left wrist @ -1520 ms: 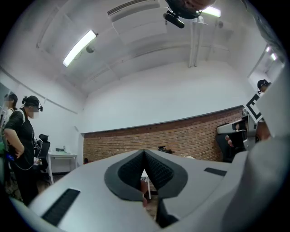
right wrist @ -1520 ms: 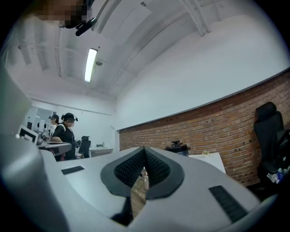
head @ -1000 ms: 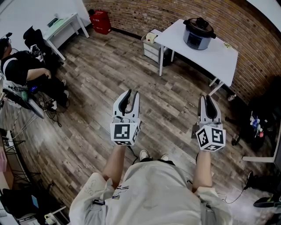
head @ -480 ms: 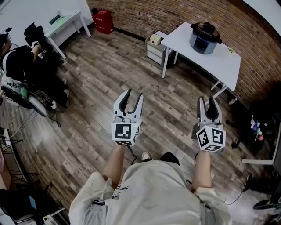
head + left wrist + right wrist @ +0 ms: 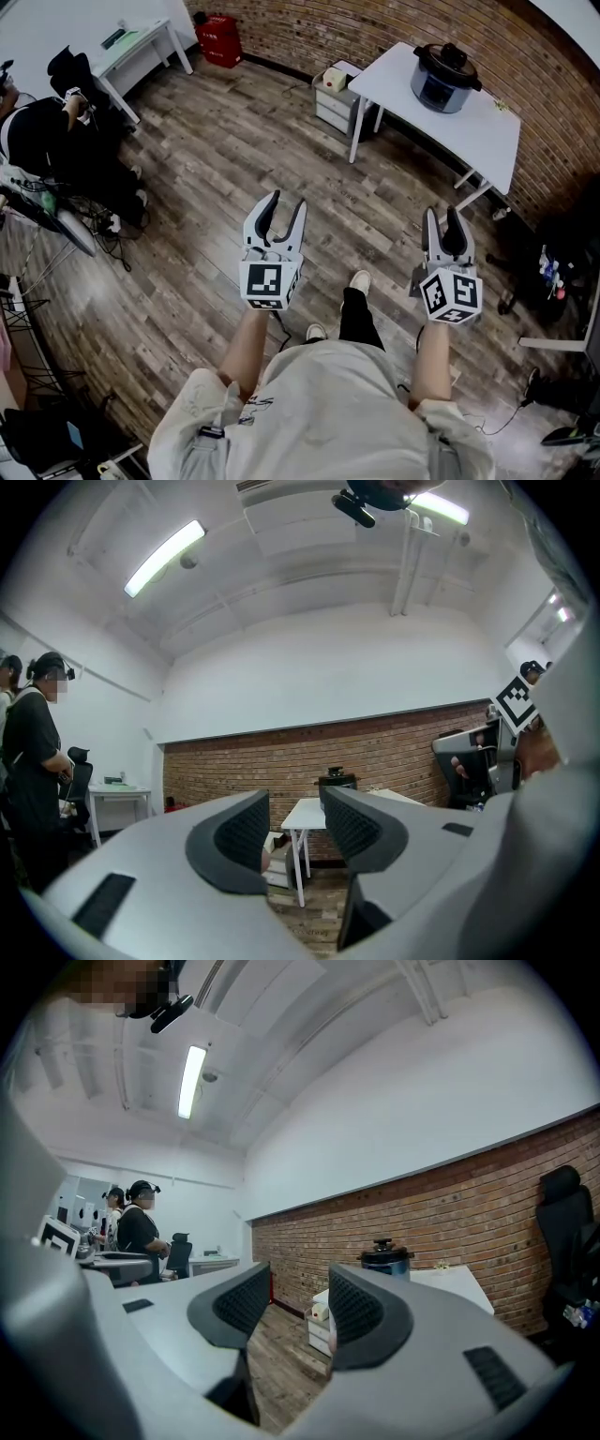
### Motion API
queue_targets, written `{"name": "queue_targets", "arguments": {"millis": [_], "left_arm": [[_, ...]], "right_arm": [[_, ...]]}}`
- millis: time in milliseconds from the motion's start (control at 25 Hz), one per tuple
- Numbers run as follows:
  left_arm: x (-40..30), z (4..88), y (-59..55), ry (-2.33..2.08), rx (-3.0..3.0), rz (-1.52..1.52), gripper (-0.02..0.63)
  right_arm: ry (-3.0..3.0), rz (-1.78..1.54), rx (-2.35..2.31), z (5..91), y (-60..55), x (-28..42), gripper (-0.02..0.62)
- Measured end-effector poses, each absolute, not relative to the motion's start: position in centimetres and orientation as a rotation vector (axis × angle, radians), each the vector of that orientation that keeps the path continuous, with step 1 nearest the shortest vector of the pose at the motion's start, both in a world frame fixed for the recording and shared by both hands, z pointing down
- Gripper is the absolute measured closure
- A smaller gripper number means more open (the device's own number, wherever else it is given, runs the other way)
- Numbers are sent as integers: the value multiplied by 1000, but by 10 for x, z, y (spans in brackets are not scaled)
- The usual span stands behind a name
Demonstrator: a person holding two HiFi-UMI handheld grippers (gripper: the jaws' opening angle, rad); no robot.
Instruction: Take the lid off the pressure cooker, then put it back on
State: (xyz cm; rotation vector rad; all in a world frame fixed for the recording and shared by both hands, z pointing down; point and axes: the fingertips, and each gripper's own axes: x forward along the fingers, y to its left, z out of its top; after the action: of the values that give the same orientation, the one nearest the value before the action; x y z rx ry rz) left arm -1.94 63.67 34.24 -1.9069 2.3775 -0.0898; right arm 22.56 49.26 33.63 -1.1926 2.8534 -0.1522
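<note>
Stage: approach; lid work not yet begun.

The wooden floor [image 5: 216, 159] lies open between the person and a white table [image 5: 478, 122], which stands well apart by the brick wall [image 5: 375, 28]. The pressure cooker [image 5: 442, 84] sits on that table, with the lid [image 5: 448, 58] seated on top.

Next move, as judged: close on the table, then bring a gripper to the lid's knob.

Both forearms reach forward side by side, held level.

Left gripper [image 5: 284, 204]: jaws wide, just been opening, nothing between them. Right gripper [image 5: 442, 217]: jaws partly apart, likewise just opened, empty.
</note>
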Motion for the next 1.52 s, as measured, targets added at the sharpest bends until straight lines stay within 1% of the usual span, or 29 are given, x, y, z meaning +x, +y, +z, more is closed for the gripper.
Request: {"name": "queue_targets", "arguments": {"millis": [240,720,1200,1520], "left_arm": [[-30,347,591,2371,-1917,-111,408],[-45,330,451,2326,-1970,-154,408],[-11,340,311,2222,-2116,-176,408],[18,349,241,2151,-2193,-189,408]], "right_arm": [[2839,-194,-1204,345,448,214,387],[2805,-251,-1258,342,321,204,387],[2745,-286,-1394,355,211,248,387],[2697,-300,-1442,364,155,274,388]]}}
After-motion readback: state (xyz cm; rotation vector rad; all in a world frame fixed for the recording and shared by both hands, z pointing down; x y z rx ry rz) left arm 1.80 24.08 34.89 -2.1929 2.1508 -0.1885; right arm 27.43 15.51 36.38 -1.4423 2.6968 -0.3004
